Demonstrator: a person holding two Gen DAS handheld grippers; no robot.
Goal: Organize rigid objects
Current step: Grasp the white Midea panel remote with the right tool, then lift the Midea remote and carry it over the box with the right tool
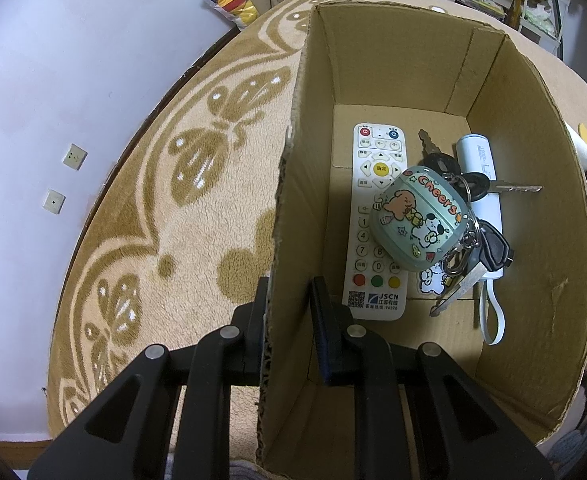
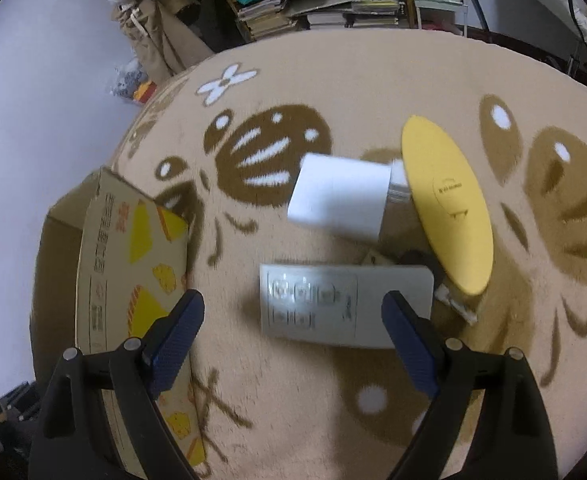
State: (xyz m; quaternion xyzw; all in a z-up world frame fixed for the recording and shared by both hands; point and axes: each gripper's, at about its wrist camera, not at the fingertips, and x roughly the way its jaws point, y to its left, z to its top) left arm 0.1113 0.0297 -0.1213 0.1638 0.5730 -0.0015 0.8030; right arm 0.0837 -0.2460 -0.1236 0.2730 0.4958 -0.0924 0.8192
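The cardboard box (image 1: 393, 60) fills the middle and right of the left wrist view, open at the top. On its floor lies a white TV remote (image 1: 375, 224) running lengthwise down the centre. An earbud case (image 1: 415, 222) in pale green, printed with cartoon animals and the word "Cheers", rests partly on the remote's right edge. Hooked to the case is a bunch of keys (image 1: 481, 240) spread toward the right, and beneath them lies a white power bank (image 1: 478, 160) with a looped white cable (image 1: 493, 320) at its lower end. The left tool (image 1: 289, 308), at the bottom centre, is pressed together on the box's left wall, one finger outside and one inside.

In the right wrist view the same box (image 2: 109, 264) shows its printed yellow-and-red outer side at the lower left. On the patterned beige rug (image 2: 333, 80) covering the tabletop, a grey air-conditioner remote (image 2: 345, 304) lies crosswise in the centre. Just above it sits a white charger block (image 2: 341, 200), touching a yellow oval disc (image 2: 445, 204) on its right. The right tool (image 2: 293, 320) is spread wide, its blue-padded fingers (image 2: 173, 336) either side of the grey remote, pinching nothing.
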